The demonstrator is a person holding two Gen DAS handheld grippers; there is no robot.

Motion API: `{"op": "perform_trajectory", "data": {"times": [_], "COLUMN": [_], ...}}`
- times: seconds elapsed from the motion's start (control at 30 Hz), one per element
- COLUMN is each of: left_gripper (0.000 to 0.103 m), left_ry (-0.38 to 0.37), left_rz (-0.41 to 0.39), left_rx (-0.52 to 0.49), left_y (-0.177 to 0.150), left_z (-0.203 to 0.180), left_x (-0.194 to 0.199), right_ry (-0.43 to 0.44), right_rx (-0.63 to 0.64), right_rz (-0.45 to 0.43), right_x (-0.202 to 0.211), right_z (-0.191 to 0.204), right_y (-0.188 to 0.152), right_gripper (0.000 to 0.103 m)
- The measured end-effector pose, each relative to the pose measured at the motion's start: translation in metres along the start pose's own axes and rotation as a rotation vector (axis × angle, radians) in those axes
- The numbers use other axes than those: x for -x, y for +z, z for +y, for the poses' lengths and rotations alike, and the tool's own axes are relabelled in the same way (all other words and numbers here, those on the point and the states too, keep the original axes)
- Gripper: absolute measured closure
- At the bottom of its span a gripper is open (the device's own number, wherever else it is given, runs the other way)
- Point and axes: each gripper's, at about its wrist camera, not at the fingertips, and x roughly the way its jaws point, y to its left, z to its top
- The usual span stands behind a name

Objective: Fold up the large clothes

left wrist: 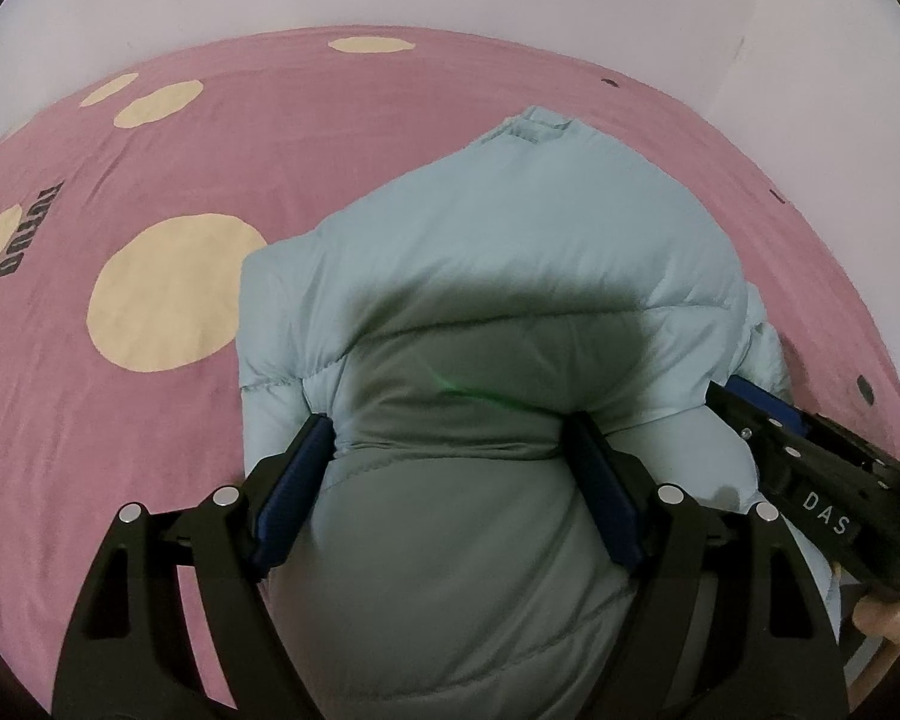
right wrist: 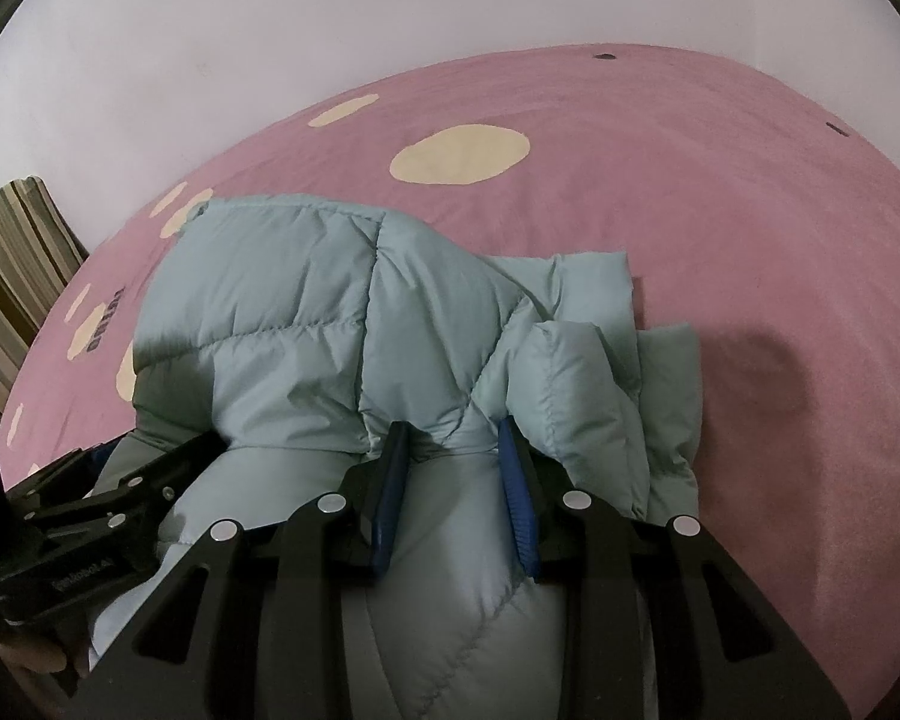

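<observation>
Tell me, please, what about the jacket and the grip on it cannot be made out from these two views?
- Left wrist view: the puffer jacket bulges between the left tongs, hiding its underside and the bedspread beneath.
- Left wrist view: the right tongs have their tips buried in fabric at the frame's edge.
- Right wrist view: the right tongs press into folds; sleeves and zipper are hidden.
- Both views: the jacket's near end is cut off below.

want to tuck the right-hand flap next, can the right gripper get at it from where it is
Probably yes: the flap lies just right of the right gripper with only bare pink sheet around it, but its fingers pinch the jacket.
</observation>
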Motion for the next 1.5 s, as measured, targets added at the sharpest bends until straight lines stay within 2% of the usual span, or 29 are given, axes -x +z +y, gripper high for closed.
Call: {"op": "perform_trajectory", "data": {"times": [0.27, 0.43, 0.63, 0.77, 0.93, 1.0, 1.07, 1.13, 1.33, 1.5], "left_gripper": [0.018, 0.017, 0.017, 0.016, 0.016, 0.016, 0.015, 0.014, 0.013, 0.015], "left_ry": [-0.052, -0.086, -0.119, -0.171, -0.300, -0.327, -0.332, -0.351, -0.401, -0.394], "left_rz": [0.027, 0.026, -0.002, -0.002, 0.040, 0.030, 0.022, 0.025, 0.045, 0.041], "left_rx": [0.045, 0.112, 0.197, 0.335, 0.558, 0.605, 0.597, 0.587, 0.575, 0.579], "left_y": [0.007, 0.002, -0.009, -0.026, -0.052, -0.060, -0.061, -0.061, -0.061, -0.066], "left_z": [0.008, 0.027, 0.050, 0.070, 0.090, 0.092, 0.090, 0.087, 0.078, 0.069], "left_x": [0.016, 0.034, 0.060, 0.067, 0.059, 0.059, 0.060, 0.058, 0.048, 0.047], "right_ry": [0.041, 0.088, 0.075, 0.106, 0.190, 0.237, 0.301, 0.320, 0.359, 0.355], "right_rx": [-0.023, -0.075, -0.110, -0.195, -0.325, -0.393, -0.487, -0.517, -0.489, -0.467], "right_rz": [-0.017, -0.030, -0.076, -0.082, -0.023, -0.005, 0.004, -0.008, 0.004, 0.002], "right_x": [0.019, 0.043, 0.071, 0.082, 0.069, 0.062, 0.055, 0.054, 0.049, 0.044], "right_z": [-0.005, -0.014, -0.028, -0.049, -0.070, -0.077, -0.086, -0.088, -0.073, -0.061], "right_y": [0.000, 0.000, -0.002, -0.009, -0.029, -0.037, -0.046, -0.049, -0.054, -0.055], "right_gripper": [0.065, 0.049, 0.040, 0.038, 0.037, 0.037, 0.035, 0.033, 0.031, 0.031]}}
